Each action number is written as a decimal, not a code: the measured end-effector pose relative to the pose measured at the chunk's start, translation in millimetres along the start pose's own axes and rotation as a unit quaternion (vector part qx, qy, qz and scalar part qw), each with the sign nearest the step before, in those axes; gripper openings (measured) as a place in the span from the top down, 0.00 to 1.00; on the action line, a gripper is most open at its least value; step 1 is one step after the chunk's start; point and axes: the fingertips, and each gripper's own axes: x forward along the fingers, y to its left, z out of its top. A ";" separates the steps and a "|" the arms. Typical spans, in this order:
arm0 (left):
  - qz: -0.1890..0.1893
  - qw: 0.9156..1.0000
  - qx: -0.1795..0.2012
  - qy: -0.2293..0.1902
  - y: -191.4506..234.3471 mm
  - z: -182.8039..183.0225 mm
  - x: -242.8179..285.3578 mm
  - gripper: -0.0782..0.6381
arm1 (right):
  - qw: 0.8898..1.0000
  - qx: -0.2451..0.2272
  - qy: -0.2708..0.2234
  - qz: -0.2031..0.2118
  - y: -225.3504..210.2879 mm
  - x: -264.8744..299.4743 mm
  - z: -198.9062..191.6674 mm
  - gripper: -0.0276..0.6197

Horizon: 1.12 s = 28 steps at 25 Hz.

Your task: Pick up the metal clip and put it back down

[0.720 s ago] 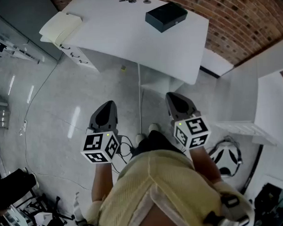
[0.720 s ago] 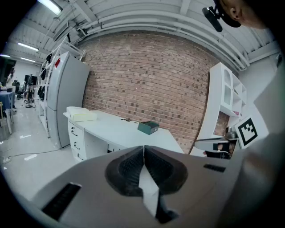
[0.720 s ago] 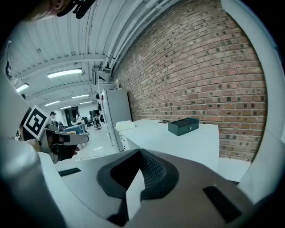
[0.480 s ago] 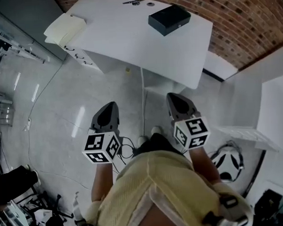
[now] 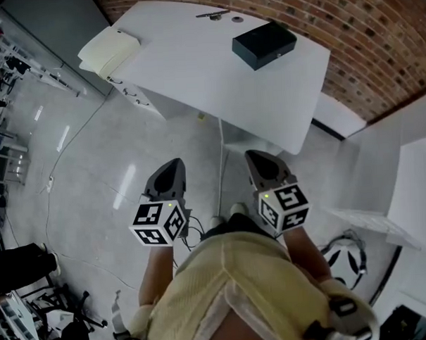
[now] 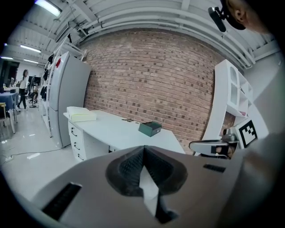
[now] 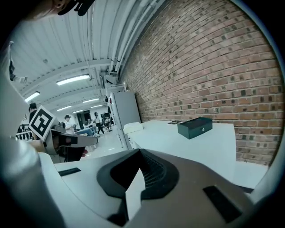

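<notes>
While the metal clip (image 5: pixel 212 14) lies at the far edge of the white bench (image 5: pixel 195 75), the left hand-held gripper (image 5: pixel 174 165) and the right hand-held gripper (image 5: pixel 259 157) hang well short of it, jaws pressed together, empty.

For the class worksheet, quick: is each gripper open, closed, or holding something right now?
Left gripper: jaws closed, nothing between them.
Right gripper: jaws closed, nothing between them.

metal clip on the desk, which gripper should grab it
Left gripper, slightly: both are shut, empty, short of the desk, but the black box sits near the right gripper's line to the clip.
</notes>
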 end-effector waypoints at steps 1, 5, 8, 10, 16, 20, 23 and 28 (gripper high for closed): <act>0.004 1.000 0.000 -0.001 -0.1 1.3 1.7 0.89 | 1.000 -0.004 0.000 0.005 0.6 2.8 2.7 0.95; 0.015 1.000 0.002 -0.012 -1.2 7.5 8.0 0.89 | 0.999 -0.018 -0.004 0.026 2.8 13.7 13.8 0.95; 0.013 1.000 -0.004 -0.019 -5.1 8.7 11.6 0.89 | 0.999 -0.018 -0.009 0.049 4.2 21.2 18.0 0.95; 0.020 1.000 -0.001 -0.021 -4.5 9.3 9.9 0.89 | 0.998 -0.007 -0.010 0.067 8.5 24.1 19.5 0.95; 0.069 0.997 0.031 -0.013 12.3 9.0 0.6 0.89 | 0.995 0.001 0.003 0.097 27.9 37.6 18.8 0.95; 0.087 0.996 0.027 -0.017 26.3 10.2 -1.1 0.89 | 0.995 -0.007 0.016 0.102 34.8 47.7 17.5 0.95; 0.087 0.996 0.027 -0.018 38.5 11.8 3.2 0.89 | 0.995 -0.007 0.016 0.098 36.1 55.9 19.8 0.95; 0.081 0.996 0.030 -0.021 65.7 19.1 12.5 0.89 | 0.997 0.010 0.016 0.078 36.8 81.9 23.6 0.95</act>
